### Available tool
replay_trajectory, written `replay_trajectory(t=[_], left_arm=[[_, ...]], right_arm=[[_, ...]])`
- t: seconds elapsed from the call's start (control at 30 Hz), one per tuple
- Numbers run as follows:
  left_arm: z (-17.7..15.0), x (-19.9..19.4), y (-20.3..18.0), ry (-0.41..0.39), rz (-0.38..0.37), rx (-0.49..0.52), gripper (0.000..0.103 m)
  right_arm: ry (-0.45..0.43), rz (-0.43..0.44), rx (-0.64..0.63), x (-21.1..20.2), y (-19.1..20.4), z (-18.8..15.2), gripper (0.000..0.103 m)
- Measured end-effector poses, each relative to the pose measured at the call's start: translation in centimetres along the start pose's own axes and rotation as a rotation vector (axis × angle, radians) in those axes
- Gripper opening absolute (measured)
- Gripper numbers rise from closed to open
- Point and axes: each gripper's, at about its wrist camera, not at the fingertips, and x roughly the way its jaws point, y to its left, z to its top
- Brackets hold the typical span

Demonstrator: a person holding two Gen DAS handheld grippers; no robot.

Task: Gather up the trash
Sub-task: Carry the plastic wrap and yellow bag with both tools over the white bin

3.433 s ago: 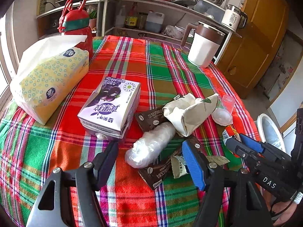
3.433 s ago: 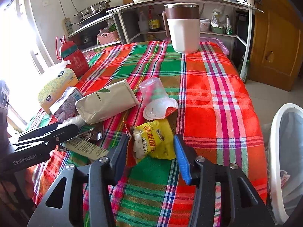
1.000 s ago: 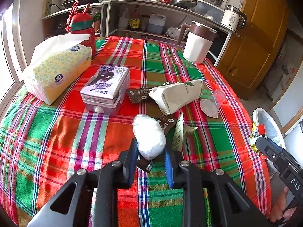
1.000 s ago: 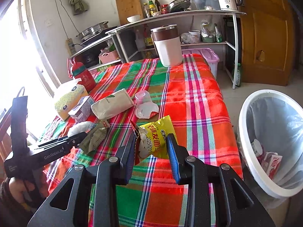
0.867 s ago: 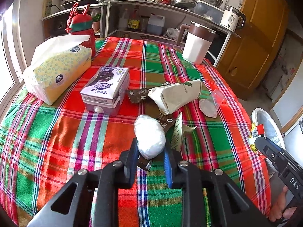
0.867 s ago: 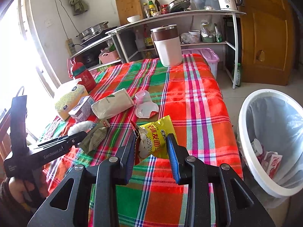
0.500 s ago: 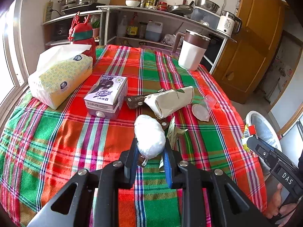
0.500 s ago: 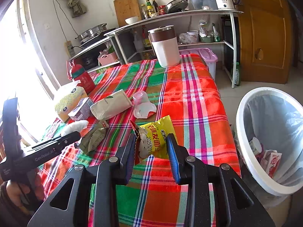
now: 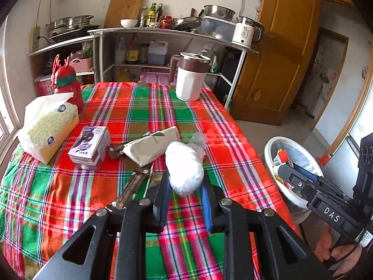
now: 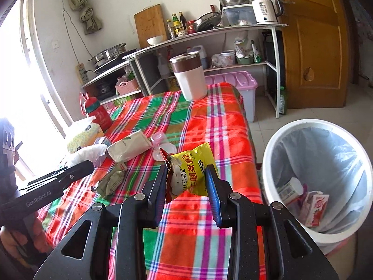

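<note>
Both tools now lifted off counter point(image 9: 130, 107). Left tool point(image 9: 184, 186) clamping white plastic wad point(image 9: 184, 165); right tool point(image 10: 186, 182) gripping yellow snack wrapper point(image 10: 193, 170), beside trash bin point(image 10: 312, 126).

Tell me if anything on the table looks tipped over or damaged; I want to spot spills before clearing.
A clear plastic cup lies on its side on the tablecloth, its peeled lid next to it. A crumpled wrapper lies nearby. No spilled liquid shows. The mug stands upright.
</note>
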Motion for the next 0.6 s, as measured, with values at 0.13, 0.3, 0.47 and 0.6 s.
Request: replay_trajectory(t=[0.13,0.3,0.47,0.6], left_arm=[[0.5,0.5,-2.4,0.000,-0.036,0.029,0.025],[1.1,1.4,-5.8,0.004,-0.084,0.077,0.025],[1.6,2.7,-9.4,0.020,-0.135,0.117,0.025],[1.4,3.8,-12.4,0.037,-0.176,0.162,0.025]], right_arm=[[-0.019,-0.027,0.009,-1.2,-1.6,0.3,0.034],[-0.041,-0.066,0.041,-2.7,-4.4,0.8,0.034],[-0.051,-0.110,0.081,-3.8,-7.6,0.8,0.034],[-0.048,-0.152,0.109,-4.5,-10.1,0.6,0.034]])
